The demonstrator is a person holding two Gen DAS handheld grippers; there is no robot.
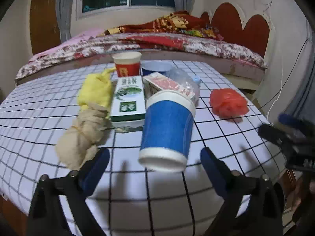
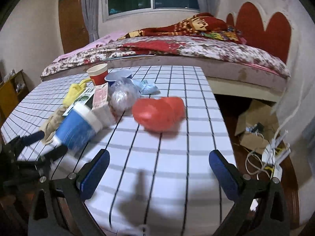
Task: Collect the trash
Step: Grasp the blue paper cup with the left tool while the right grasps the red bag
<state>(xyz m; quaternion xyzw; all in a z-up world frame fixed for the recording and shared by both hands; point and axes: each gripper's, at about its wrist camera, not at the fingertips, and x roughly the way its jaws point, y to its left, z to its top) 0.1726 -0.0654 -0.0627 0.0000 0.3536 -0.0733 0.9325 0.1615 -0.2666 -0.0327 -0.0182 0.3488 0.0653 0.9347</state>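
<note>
Beyond both pairs of tongs stretched the white table with a black grid cloth [image 1: 216,137], and behind it a bed under a floral quilt [image 1: 137,45], too far off to matter to the job. Litter lay bunched toward the middle of the table, likely heaped there so each piece could be reached from the near edge.

Directly ahead of the left tongs [image 1: 154,160], whose blue pads stood wide apart and held nothing, a blue paper cup with white rims [image 1: 167,129] leaned on its side with its base toward them, near the gap but not yet between the pads. That alignment suggested the cup was the piece chosen first. Left of those tongs lay a knotted beige plastic bag [image 1: 82,137], touching a crumpled yellow bag [image 1: 96,92] farther on; a green-and-white flat carton [image 1: 128,98] sat just behind the cup.

Ahead of the right tongs [image 2: 159,164], likewise spread and empty, a crumpled red plastic bag [image 2: 159,112] rested alone, apart from the heap, an easy separate pick.
</note>
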